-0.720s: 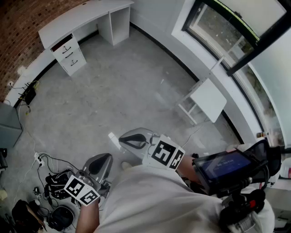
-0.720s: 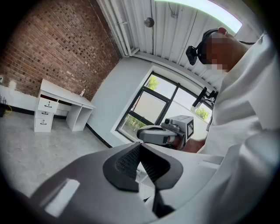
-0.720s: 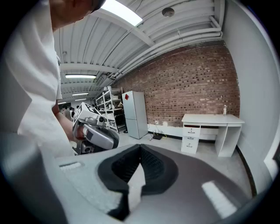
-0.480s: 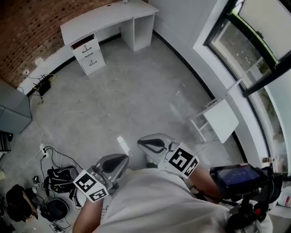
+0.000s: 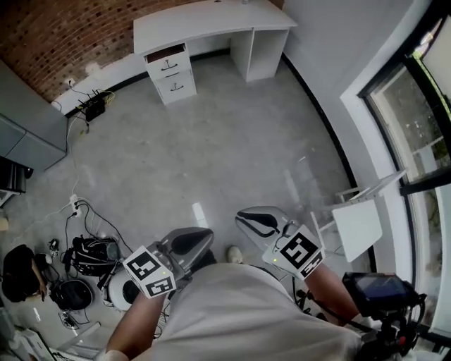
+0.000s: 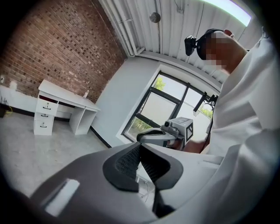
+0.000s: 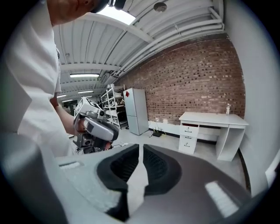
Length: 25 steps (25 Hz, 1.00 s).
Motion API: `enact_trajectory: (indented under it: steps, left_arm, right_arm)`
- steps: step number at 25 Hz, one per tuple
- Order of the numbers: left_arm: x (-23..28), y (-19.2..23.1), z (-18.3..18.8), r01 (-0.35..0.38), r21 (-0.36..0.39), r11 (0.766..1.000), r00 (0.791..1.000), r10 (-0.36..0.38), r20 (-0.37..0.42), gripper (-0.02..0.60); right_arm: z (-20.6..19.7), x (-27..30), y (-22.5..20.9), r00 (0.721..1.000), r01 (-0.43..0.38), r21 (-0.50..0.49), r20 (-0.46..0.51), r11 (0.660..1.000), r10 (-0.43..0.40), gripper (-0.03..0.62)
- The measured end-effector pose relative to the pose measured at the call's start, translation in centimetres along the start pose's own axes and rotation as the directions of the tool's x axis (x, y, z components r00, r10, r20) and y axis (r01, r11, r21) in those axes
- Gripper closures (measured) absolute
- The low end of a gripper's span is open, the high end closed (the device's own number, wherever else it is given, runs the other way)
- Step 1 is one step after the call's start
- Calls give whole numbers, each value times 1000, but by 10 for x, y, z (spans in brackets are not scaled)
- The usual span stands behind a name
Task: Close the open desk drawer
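I'm at the approach: the open top drawer (image 5: 167, 52) of the white table (image 5: 204, 25) lies well across the grey floor (image 5: 211, 148), so I'd walk over first, left gripper (image 5: 187, 243) and right gripper (image 5: 257, 222) both empty, fingers nearly touching.

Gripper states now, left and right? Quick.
Left gripper: shut, nothing between the jaws.
Right gripper: shut but for a thin slit, nothing held.

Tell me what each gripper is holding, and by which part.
Nothing is held. The left gripper and right gripper are both shut with nothing between the jaws, far from the white desk and its open top drawer.
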<state>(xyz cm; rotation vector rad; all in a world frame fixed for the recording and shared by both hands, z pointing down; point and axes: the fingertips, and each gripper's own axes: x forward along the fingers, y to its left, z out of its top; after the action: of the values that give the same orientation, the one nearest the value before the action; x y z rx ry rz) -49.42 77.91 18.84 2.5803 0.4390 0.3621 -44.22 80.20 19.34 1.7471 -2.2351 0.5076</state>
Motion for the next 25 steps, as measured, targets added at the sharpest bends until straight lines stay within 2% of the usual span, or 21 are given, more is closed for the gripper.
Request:
enact_trajectory:
  steps: [2,4,9,13,18,21,25]
  left_arm:
    - [8,22,9,-25,-10,1000,1000,25,2,576]
    - [17,50,15,-42,-16,999,999,42,1,543]
    - [27,148,47,-82,-39,996,996,83,28,541]
    - [44,215,94,-60,-49,997,997,63,51,541]
    - [65,298,146,-42,-41,998,998,43,36,541]
    - [86,334,160,-59,-55,997,997,61,45,541]
    - [123,390,176,-110,-103,989,991,116,61,541]
  right_arm:
    - [4,14,-20,1000,-9,2,8,1000,9,574]
    - [8,31,-44,1000,-11,19,23,1000,11,574]
    - [17,98,-109,1000,-4,16,-17,1000,4,574]
    - [57,136,-165,1000,20,0,-25,1000,-20,574]
    - [109,184,-232,999,49,-19,6,999,-49,574]
    - [114,206,-263,1000,31,-11,0,999,-31,574]
    - [123,234,-329,1000,-18,-15,-4,1000,18,574]
